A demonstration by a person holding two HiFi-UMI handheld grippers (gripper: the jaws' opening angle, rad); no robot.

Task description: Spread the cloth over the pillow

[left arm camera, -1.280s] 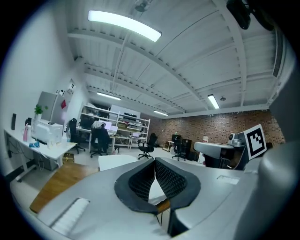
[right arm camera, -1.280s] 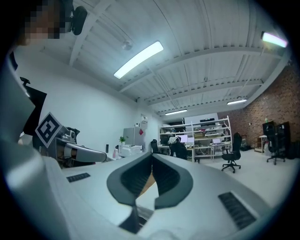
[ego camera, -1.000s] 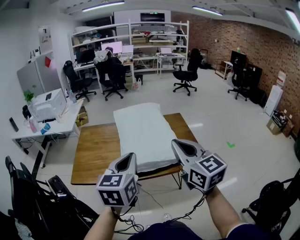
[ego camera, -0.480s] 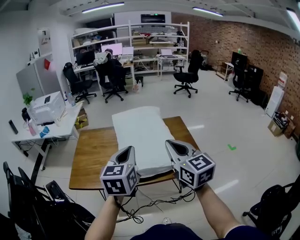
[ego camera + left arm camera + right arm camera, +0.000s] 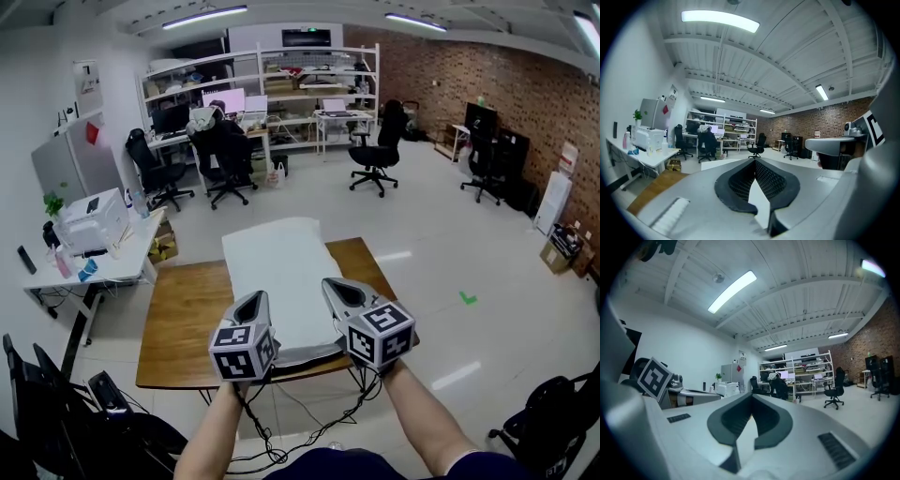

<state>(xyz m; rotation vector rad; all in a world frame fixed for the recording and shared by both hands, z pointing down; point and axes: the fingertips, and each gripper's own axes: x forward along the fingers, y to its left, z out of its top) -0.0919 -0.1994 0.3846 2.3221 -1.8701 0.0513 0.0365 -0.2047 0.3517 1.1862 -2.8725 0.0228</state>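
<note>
One view, the head's, shows the whole cloth on the table.

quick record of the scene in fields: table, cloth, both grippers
table: wooden, bare on both sides of the cloth
cloth: white, lying lengthwise down the middle
left gripper: shut, above the cloth's near left corner
right gripper: shut, above the cloth's near right corner
held: nothing clearly gripped
</note>
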